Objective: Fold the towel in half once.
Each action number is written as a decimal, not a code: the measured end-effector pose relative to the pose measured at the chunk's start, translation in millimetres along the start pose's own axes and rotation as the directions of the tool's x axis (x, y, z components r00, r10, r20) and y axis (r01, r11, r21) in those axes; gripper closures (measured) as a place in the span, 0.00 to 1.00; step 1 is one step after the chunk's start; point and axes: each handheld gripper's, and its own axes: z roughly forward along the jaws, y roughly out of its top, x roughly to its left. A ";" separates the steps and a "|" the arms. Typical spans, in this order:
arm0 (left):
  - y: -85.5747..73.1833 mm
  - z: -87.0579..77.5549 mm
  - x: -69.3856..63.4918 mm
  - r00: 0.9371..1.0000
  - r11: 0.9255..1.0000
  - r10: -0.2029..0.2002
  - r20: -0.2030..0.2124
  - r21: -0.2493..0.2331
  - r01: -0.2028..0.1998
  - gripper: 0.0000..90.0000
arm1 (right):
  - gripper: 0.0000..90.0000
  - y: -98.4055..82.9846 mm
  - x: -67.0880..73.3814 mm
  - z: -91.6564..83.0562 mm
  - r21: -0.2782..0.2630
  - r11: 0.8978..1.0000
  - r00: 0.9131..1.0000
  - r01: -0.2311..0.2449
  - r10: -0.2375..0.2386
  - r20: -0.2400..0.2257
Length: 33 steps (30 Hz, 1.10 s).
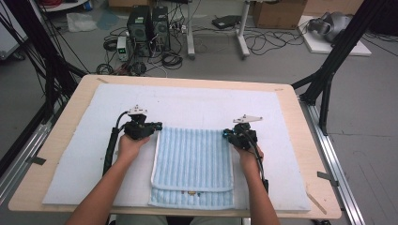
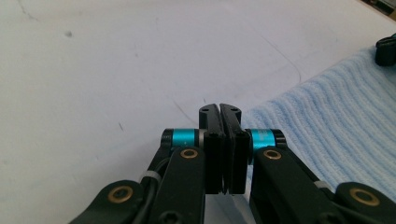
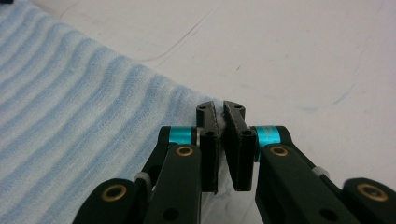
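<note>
Left hand-held gripper (image 1: 157,125): I see its jaws pinched on the blue towel's (image 1: 193,161) upper-left corner.
Right hand-held gripper (image 1: 226,134): jaws clamped on its upper-right corner.

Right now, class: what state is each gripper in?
Left gripper: shut on the far left corner of the blue towel.
Right gripper: shut on the towel's far right corner.

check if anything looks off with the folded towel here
Slightly: the blue towel is folded unevenly, its top layer stopping short of the near edge so a strip of the lower layer shows. Each gripper, left and right, pinches a far corner.
</note>
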 end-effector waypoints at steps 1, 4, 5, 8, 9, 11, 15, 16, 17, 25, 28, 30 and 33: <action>3.2 1.7 1.7 1.000 1.000 -0.006 -0.003 -0.006 0.006 0.98 | 0.94 2.7 -1.6 1.0 -0.013 1.000 1.000 -0.003 0.003 0.001; 9.9 5.8 10.8 1.000 0.999 -0.026 0.007 -0.021 0.026 0.98 | 0.94 10.5 -7.3 3.2 -0.055 0.999 1.000 0.000 0.000 0.002; 11.8 7.2 13.8 0.999 0.999 -0.039 0.004 -0.026 0.039 0.98 | 0.94 13.3 -9.1 5.6 -0.057 0.998 1.000 0.003 -0.003 0.004; 20.7 9.9 20.2 0.999 0.998 -0.052 -0.005 -0.040 0.051 0.98 | 0.94 23.0 -10.7 13.1 -0.063 0.998 1.000 0.019 -0.018 0.026; 24.7 10.0 22.1 0.999 0.998 -0.054 -0.005 -0.044 0.054 0.98 | 0.94 25.8 -11.6 15.0 -0.067 0.998 0.999 0.017 -0.015 0.031; 32.3 9.7 25.5 0.999 0.996 -0.043 0.002 -0.075 0.043 0.98 | 0.94 30.5 -13.6 18.1 -0.089 0.996 0.999 0.013 -0.009 0.042; 42.4 13.5 29.9 1.000 0.996 -0.015 0.005 -0.084 0.015 0.98 | 0.94 34.8 -18.5 23.6 -0.108 0.994 0.998 0.027 -0.022 0.052; 43.1 15.1 31.2 1.000 0.996 -0.014 0.002 -0.090 0.014 0.98 | 0.94 35.6 -18.6 24.1 -0.113 0.993 0.998 0.038 -0.031 0.061; 42.8 15.9 31.9 1.000 0.995 -0.017 -0.004 -0.094 0.016 0.98 | 0.94 37.9 -19.1 24.7 -0.118 0.992 0.997 0.038 -0.030 0.064; 38.7 20.3 35.7 1.000 0.995 -0.016 0.002 -0.098 0.016 0.97 | 0.92 47.3 -18.7 33.7 -0.090 0.995 0.995 0.044 -0.035 0.099; 37.8 22.2 34.9 0.999 0.994 -0.050 0.016 -0.096 0.051 0.88 | 0.82 47.3 -17.0 35.5 -0.092 0.995 0.993 0.037 -0.026 0.117; 37.4 23.8 33.0 0.997 0.994 -0.072 0.012 -0.084 0.073 0.67 | 0.75 47.2 -16.2 35.3 -0.091 0.995 0.993 0.034 -0.023 0.119; 35.4 22.7 29.1 0.998 0.996 -0.050 0.024 -0.077 0.052 0.60 | 0.58 46.8 -16.1 33.4 -0.088 0.996 0.994 0.010 0.000 0.113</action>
